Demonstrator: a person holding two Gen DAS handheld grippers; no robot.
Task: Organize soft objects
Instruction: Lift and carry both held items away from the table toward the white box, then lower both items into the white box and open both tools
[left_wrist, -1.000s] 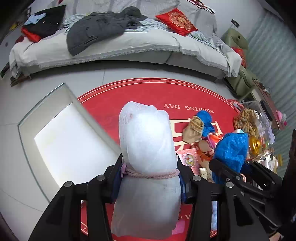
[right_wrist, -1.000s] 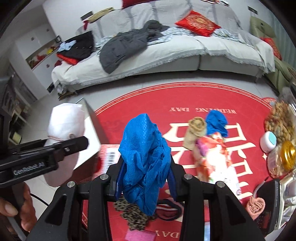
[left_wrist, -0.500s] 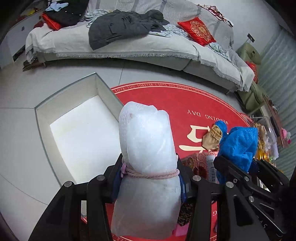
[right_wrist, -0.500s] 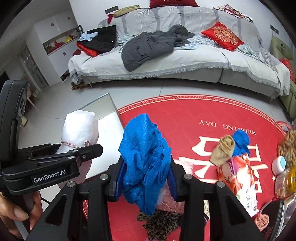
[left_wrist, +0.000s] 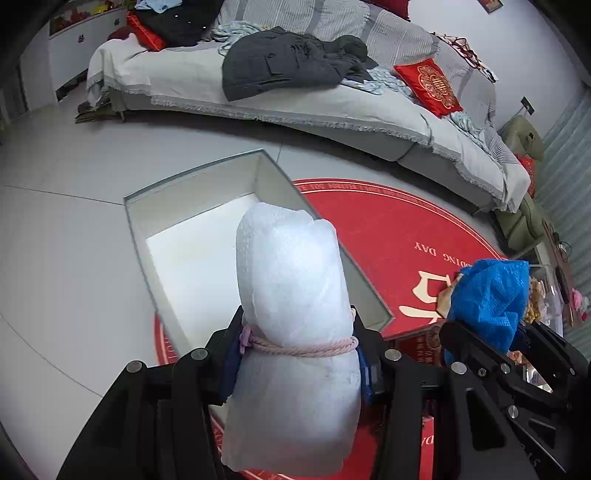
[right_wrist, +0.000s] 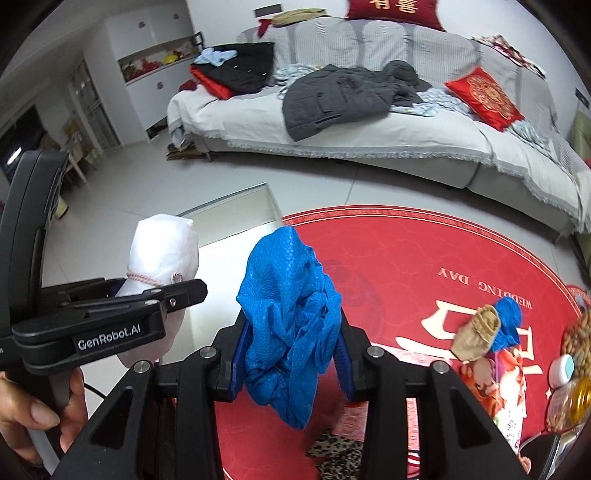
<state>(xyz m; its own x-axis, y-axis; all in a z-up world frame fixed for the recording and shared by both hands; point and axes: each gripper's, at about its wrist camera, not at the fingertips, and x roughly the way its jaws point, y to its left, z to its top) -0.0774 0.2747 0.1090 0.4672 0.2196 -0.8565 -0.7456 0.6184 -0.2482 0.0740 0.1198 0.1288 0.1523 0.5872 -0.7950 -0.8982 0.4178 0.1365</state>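
My left gripper (left_wrist: 297, 339) is shut on a white bubble-wrap roll (left_wrist: 291, 295) tied with a pink cord, held upright over the near side of an open white box (left_wrist: 192, 192) on the floor. My right gripper (right_wrist: 291, 332) is shut on a crumpled blue mesh cloth (right_wrist: 291, 314), held above the red round rug (right_wrist: 424, 266) just right of the box (right_wrist: 236, 206). The roll also shows in the right wrist view (right_wrist: 162, 251), and the blue cloth in the left wrist view (left_wrist: 487, 295).
More soft items lie on the rug at right: a tan sock (right_wrist: 476, 332), a blue cloth (right_wrist: 509, 317) and a leopard-print piece (right_wrist: 336, 454). Jars and snack packets (right_wrist: 569, 369) stand at far right. A grey sofa (right_wrist: 369, 136) with clothes runs along the back.
Both grippers have moved left and back from the pile of items toward the box, each still holding its object. The box now lies directly under the white roll.
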